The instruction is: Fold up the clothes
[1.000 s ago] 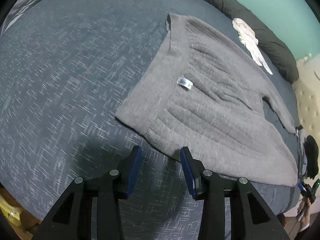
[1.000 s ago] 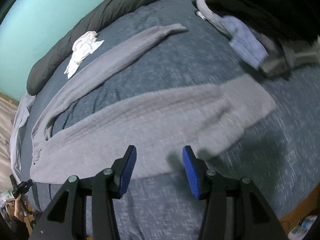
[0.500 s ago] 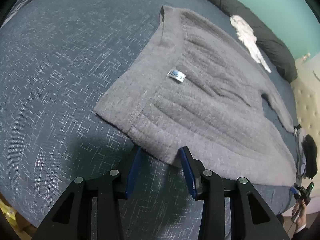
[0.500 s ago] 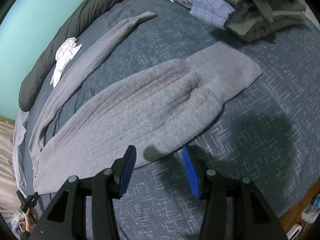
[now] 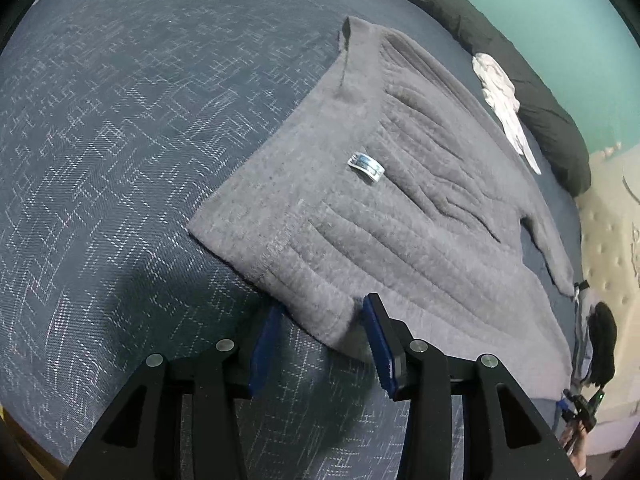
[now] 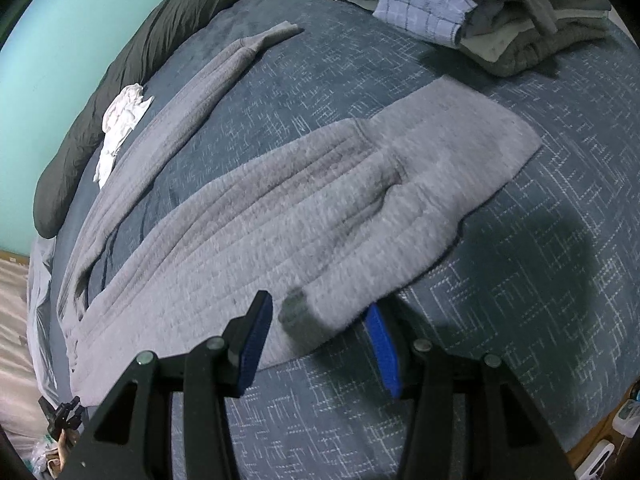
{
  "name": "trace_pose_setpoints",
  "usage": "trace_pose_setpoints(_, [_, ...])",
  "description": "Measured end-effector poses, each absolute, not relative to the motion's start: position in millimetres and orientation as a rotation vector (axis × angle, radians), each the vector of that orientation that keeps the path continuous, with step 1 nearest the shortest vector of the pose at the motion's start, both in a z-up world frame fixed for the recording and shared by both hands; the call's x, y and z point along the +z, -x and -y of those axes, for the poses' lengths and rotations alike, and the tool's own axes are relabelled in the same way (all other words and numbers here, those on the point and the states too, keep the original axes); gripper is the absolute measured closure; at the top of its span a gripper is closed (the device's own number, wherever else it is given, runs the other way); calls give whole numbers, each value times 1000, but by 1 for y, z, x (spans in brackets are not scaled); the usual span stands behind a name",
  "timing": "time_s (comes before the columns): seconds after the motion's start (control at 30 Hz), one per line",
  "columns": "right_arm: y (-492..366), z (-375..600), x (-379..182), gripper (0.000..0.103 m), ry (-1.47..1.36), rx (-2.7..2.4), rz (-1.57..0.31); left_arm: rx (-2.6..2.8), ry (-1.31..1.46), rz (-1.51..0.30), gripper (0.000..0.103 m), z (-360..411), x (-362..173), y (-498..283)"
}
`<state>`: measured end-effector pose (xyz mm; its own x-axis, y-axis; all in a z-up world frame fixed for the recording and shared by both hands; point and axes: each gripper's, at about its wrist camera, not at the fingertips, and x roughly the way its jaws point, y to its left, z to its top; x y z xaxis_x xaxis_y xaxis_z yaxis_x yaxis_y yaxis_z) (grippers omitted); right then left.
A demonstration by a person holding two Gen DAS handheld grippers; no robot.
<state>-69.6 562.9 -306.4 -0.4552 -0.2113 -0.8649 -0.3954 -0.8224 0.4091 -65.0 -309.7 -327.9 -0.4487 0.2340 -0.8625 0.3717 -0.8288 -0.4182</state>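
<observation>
A grey ribbed sweater (image 5: 392, 216) lies flat on the dark blue patterned bedspread (image 5: 104, 152), a small white-blue label (image 5: 366, 167) on its upper side. My left gripper (image 5: 320, 340) is open, its blue pads straddling the near hem edge of the sweater. In the right wrist view the same sweater (image 6: 320, 216) stretches away, one sleeve (image 6: 188, 96) laid out toward the back. There my right gripper (image 6: 318, 336) is open, with the sweater's near edge and a small dark tab lying between its pads.
A white cloth (image 5: 502, 98) lies by a long dark bolster (image 5: 532, 92) along the teal wall. A pile of other clothes (image 6: 472, 4), including a checked blue piece, sits at the back right of the bed. The bed's edge is close behind both grippers.
Both grippers have moved forward to the sweater, so its near edge now lies between each pair of pads. Both stayed open.
</observation>
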Motion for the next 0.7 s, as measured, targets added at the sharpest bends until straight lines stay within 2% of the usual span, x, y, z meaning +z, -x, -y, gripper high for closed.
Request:
trace_pose_setpoints(0.23, [71, -567, -309, 54, 1559, 2430, -932, -2429, -1589, -904, 57, 310, -328, 65])
trace_pose_setpoints(0.5, [73, -569, -310, 54, 1539, 2437, -962, -2440, -1583, -824, 58, 304, -326, 68])
trace_pose_setpoints(0.6, [72, -570, -308, 68, 1522, 2452, -938, -2444, -1580, -794, 62, 301, -325, 69])
trace_pose_setpoints(0.67, [72, -571, -305, 80, 1511, 2462, -905, -2446, -1580, -780, 78, 301, -325, 69])
trace_pose_setpoints(0.7, [72, -571, -304, 82, 1505, 2467, -888, -2448, -1582, -781, 82, 301, -324, 69])
